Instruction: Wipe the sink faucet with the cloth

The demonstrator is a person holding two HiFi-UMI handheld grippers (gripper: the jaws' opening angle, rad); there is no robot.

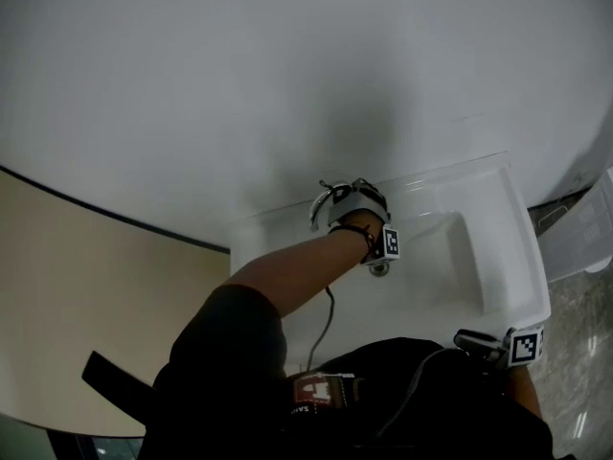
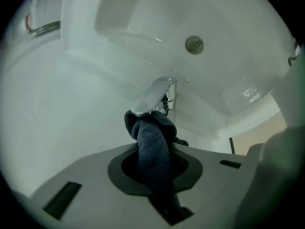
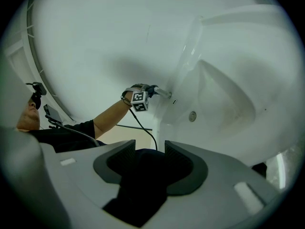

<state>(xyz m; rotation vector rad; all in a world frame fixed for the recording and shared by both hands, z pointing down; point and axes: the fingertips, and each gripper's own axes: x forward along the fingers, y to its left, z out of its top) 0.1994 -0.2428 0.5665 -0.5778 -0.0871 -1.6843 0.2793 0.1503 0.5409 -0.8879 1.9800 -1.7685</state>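
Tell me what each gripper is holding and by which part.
The left gripper pinches the dark cloth by a bunched fold, its end against the faucet. The right gripper is open, holding nothing.

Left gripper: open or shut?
Shut: the left gripper pinches the cloth between its jaws, bunched end at the faucet.

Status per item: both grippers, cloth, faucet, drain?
left gripper: shut on cloth
right gripper: open, nothing held
cloth: bunched, touching faucet spout
faucet: no water running
sink drain: uncovered
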